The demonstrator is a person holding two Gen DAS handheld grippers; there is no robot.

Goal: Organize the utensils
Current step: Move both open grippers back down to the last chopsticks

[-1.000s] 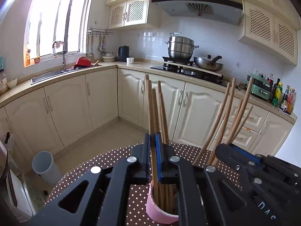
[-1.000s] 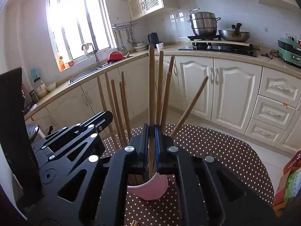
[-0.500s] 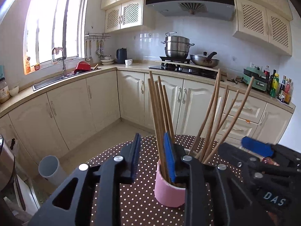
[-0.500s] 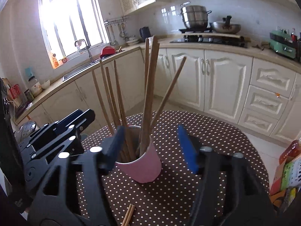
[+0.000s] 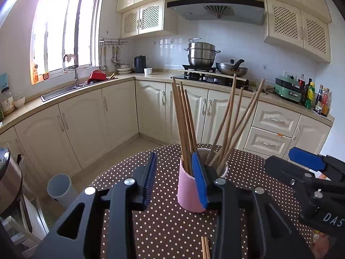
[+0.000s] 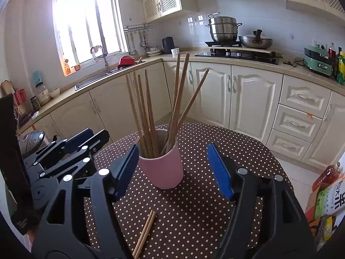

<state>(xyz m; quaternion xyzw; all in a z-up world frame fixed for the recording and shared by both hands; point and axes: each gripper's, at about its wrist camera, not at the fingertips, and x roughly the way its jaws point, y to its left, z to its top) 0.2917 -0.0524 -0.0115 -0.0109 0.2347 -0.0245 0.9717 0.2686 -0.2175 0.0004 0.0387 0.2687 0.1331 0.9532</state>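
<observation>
A pink cup (image 5: 188, 192) (image 6: 163, 170) stands on the brown polka-dot table (image 5: 168, 226) (image 6: 194, 207) and holds several wooden chopsticks (image 5: 185, 127) (image 6: 146, 112) upright. My left gripper (image 5: 175, 180) is open and empty, just in front of the cup. My right gripper (image 6: 174, 170) is open and empty, its jaws wide on either side of the cup without touching. A loose pair of chopsticks (image 6: 145, 233) (image 5: 205, 248) lies on the table near me. Each gripper shows in the other's view, the right one (image 5: 308, 172) and the left one (image 6: 64, 151).
Cream kitchen cabinets and a counter with a sink (image 5: 64, 90), a stove with pots (image 5: 202, 54) and bottles (image 5: 319, 99) run behind the table. A grey bin (image 5: 61, 190) stands on the floor at left. Packages (image 6: 327, 198) lie at the table's right edge.
Both grippers let go of the chopsticks they held in the cup, opened, and pulled back from the cup. The released chopsticks now rest in the cup.
</observation>
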